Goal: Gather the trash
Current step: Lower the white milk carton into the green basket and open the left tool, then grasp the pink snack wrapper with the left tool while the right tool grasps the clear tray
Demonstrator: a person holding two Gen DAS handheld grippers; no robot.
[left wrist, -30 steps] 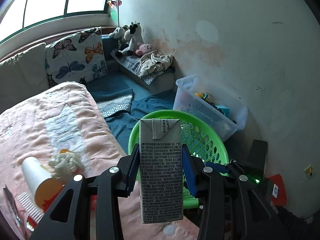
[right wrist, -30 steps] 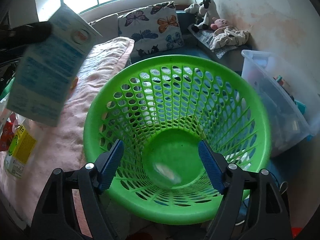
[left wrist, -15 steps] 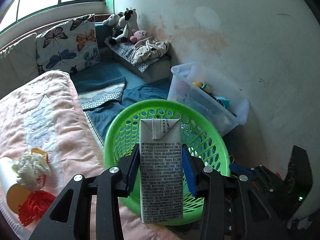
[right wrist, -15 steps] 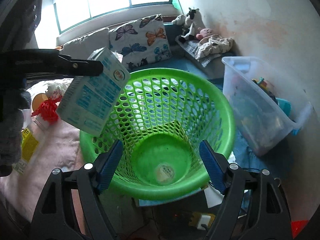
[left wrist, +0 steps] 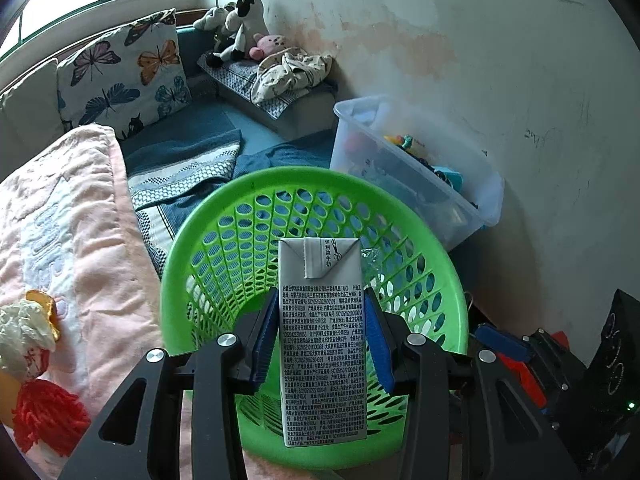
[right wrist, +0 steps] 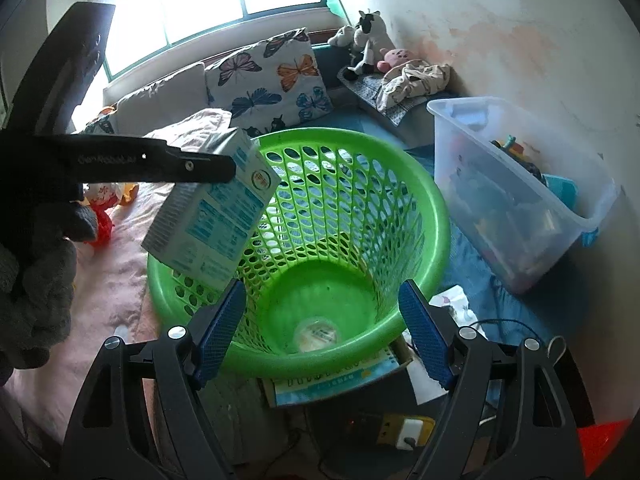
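Note:
My left gripper (left wrist: 322,344) is shut on a white milk carton (left wrist: 322,340) and holds it over the near rim of the green perforated basket (left wrist: 224,216). In the right wrist view the carton (right wrist: 212,220) hangs above the basket's left rim (right wrist: 440,216), held by the left gripper (right wrist: 224,168). My right gripper (right wrist: 320,332) is open and empty, above the basket's near side. A small round piece of trash (right wrist: 317,334) lies on the basket's bottom.
A pink blanket (left wrist: 72,248) holds crumpled white plastic (left wrist: 22,332) and a red mesh wad (left wrist: 48,416). A clear storage bin (left wrist: 416,176) stands by the wall. A butterfly pillow (left wrist: 124,76) and soft toys (left wrist: 240,28) lie behind. A power strip (right wrist: 404,428) lies on the floor.
My left gripper has carried the carton from over the blanket to above the basket. My right gripper has drawn back and up, so more of the basket shows.

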